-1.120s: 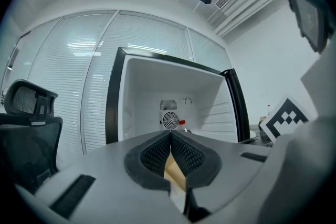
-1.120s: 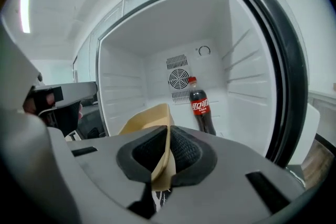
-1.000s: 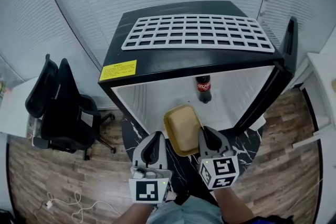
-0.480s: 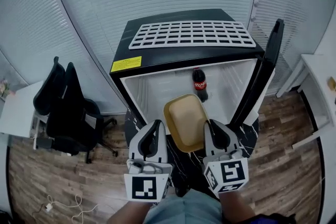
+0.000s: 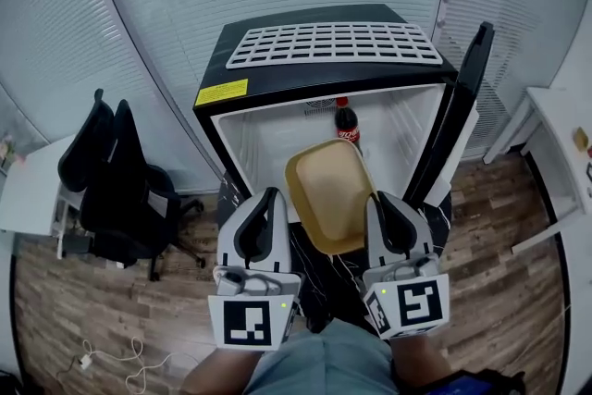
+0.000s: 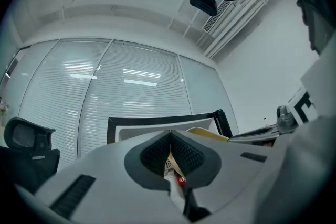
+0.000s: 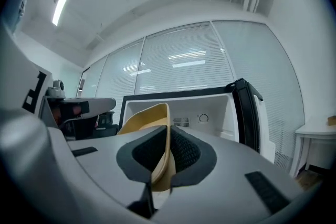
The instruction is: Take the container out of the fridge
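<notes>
A shallow yellow container [image 5: 331,190] hangs in the air in front of the open black fridge [image 5: 222,69], outside its white interior. My right gripper [image 5: 381,203] is shut on the container's right rim; in the right gripper view the yellow wall [image 7: 142,118] runs between the dark pads of that gripper [image 7: 169,131]. Beside the container's left edge sits my left gripper [image 5: 268,197], shut, with nothing seen between its pads [image 6: 169,136]. A cola bottle [image 5: 346,123] stands at the back of the fridge.
The fridge door [image 5: 462,106] stands open at the right. A white grille [image 5: 333,43] lies on the fridge top. A black office chair [image 5: 102,190] stands at the left, a white table [image 5: 564,120] at the right, and a cable [image 5: 111,356] lies on the wood floor.
Both grippers and the container have drawn back from the fridge and risen toward the camera. The container has come clear of the fridge opening.
</notes>
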### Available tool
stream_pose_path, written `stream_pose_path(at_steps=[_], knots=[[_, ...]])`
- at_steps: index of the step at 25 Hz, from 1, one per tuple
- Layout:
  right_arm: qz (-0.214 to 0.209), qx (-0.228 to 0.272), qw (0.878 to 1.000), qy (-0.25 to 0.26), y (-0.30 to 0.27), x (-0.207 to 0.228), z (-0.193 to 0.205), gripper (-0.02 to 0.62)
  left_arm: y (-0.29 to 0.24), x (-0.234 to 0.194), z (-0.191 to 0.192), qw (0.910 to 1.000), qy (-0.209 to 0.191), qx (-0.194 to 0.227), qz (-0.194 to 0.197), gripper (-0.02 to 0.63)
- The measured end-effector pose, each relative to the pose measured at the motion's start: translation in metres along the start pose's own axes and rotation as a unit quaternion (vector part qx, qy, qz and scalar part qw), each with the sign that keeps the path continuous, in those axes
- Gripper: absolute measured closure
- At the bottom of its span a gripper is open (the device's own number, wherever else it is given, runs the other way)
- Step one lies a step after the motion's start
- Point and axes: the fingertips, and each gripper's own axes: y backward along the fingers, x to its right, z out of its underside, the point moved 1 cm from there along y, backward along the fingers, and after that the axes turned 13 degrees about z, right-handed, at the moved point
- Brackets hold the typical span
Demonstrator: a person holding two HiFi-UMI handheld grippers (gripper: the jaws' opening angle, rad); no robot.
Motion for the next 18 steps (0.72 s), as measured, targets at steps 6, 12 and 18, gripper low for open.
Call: stream_pose_path(at_steps=[6, 12, 18], knots=[[0.002, 0.009, 1.000, 0.006, 0.003, 0.004, -0.007, 0.563, -0.001, 0.007, -0.004, 1.0000, 0.003, 0.003, 0.004, 0.590], [0.000, 0.016, 1.000, 0.016, 0.005, 0.003, -0.011, 0.565, -0.002, 0.010, -0.004, 0.9999, 0.013, 0.001, 0.001, 0.590], [-0.003, 0.022, 1.000, 0.009, 0.006, 0.005, -0.014, 0.565, -0.002, 0.011, -0.005, 0.9999, 0.010, 0.000, -0.003, 0.591]])
